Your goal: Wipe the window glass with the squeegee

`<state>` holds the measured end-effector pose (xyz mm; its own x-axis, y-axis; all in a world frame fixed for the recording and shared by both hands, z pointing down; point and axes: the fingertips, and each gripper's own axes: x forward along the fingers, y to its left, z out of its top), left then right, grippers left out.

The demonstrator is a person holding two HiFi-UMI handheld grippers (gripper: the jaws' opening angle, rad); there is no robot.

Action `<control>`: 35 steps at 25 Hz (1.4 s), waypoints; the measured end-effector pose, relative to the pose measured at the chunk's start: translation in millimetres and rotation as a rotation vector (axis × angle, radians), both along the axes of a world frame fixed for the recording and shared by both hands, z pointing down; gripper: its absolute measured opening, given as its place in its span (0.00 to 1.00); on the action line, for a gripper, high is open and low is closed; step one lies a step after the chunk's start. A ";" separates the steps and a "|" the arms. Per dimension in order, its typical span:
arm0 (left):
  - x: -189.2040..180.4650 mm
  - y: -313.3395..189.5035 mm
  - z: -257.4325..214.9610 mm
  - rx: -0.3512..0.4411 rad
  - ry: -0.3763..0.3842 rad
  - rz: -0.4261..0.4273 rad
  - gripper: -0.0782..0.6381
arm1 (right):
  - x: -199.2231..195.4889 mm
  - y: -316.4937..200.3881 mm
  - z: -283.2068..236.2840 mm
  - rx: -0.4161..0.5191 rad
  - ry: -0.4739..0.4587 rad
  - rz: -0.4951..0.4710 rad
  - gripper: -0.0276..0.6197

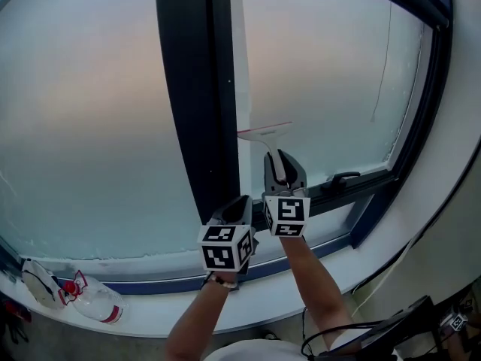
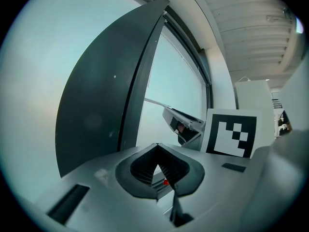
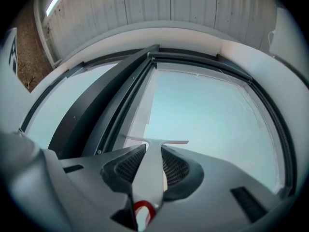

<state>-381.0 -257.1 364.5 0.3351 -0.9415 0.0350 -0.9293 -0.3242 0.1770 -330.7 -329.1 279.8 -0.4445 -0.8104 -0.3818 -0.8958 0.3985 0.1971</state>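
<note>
Squeegee: I'm seeing the squeegee (image 1: 269,135) low on the right pane of glass (image 1: 331,74), just beside the dark post (image 1: 192,89).
Long axis: its blade is lying crosswise and its handle is running straight down into my right claw (image 1: 284,173).
Contact: the blade is looking pressed to the glass, though I'm only judging that.
Right claw: I'm clenching it on the handle, with one jaw on each side.
Left claw: I'm holding the left claw (image 1: 239,205) just below and to the left of the right one, pinched together on nothing.
Nearer hand: the right one is doing the work.
Coming stroke: I'm judging it will run along the post.
</note>
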 end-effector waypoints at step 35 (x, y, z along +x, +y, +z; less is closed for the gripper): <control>-0.2 -1.7 145.6 -0.266 0.010 -0.003 0.11 | 3.0 -3.7 204.5 -0.267 0.035 -0.011 0.18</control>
<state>-381.1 -258.8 510.0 0.3341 -0.9007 0.2778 -0.9278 -0.2624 0.2651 -327.6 -332.8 484.3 -0.4629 -0.8753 -0.1400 -0.8856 0.4501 0.1142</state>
